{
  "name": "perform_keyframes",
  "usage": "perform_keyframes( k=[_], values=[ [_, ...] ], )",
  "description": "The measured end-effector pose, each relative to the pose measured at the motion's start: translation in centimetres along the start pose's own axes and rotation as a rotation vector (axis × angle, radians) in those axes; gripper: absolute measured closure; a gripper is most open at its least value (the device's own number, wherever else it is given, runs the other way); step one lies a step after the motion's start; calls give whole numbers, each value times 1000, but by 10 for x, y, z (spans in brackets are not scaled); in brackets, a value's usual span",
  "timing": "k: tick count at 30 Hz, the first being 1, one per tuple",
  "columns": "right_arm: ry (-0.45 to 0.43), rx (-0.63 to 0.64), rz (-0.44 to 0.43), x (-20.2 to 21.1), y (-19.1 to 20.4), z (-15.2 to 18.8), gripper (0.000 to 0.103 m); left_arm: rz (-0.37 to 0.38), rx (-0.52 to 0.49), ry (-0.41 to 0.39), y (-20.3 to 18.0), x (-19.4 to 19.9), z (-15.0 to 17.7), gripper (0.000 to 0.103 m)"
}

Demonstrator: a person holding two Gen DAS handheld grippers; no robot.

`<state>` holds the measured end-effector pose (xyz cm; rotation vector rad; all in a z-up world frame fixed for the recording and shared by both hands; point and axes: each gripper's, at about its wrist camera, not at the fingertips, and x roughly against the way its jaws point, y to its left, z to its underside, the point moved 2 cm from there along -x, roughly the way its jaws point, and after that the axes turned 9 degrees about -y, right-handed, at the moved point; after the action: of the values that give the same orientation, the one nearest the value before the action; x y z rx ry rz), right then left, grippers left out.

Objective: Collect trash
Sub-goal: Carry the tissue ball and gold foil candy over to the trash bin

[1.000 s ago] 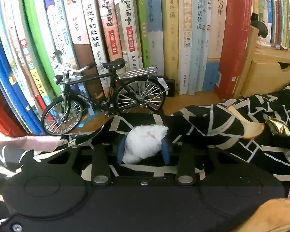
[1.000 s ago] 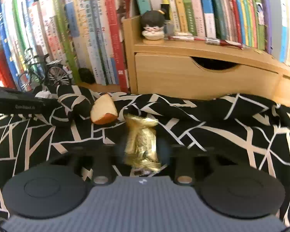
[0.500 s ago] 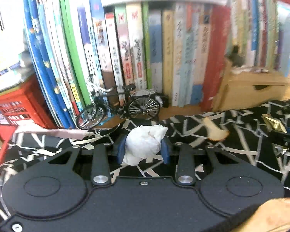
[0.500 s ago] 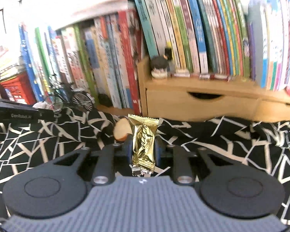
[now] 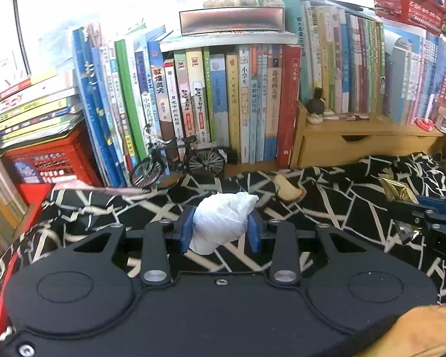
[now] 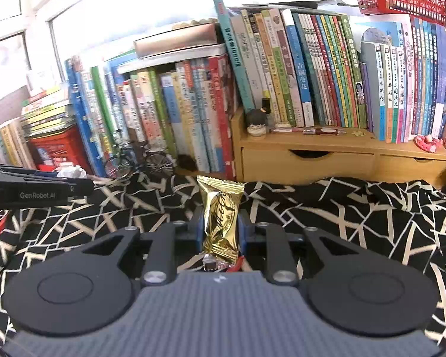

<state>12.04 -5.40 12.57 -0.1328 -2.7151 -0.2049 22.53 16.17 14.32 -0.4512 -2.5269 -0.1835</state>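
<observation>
Both grippers have risen off the black patterned cloth (image 5: 342,208) since a second ago, so more of the bookshelf shows. On my left, the left gripper (image 5: 220,232) is clamped on a crumpled white tissue (image 5: 223,223), lifted clear of the cloth. Further right a bread piece (image 5: 288,189) lies on it. My right gripper (image 6: 220,232), its jaws having just closed further, pinches a gold wrapper (image 6: 221,217) upright.

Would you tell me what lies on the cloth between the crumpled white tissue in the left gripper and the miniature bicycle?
Only bare patterned cloth lies between the tissue and the bicycle, as the left wrist view shows.
</observation>
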Motion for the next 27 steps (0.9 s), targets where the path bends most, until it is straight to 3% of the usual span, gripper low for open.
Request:
perform_keyframes(
  k=[11, 18, 27],
  values=[
    [-11, 42, -41, 66, 35, 14, 76, -24, 27, -41, 19, 89, 21, 69],
    [-11, 90, -99, 125, 77, 19, 76, -50, 48, -51, 42, 162, 37, 68],
    [-14, 135, -200, 178, 131, 39, 76, -90, 123, -28, 61, 244, 87, 68]
  ],
)
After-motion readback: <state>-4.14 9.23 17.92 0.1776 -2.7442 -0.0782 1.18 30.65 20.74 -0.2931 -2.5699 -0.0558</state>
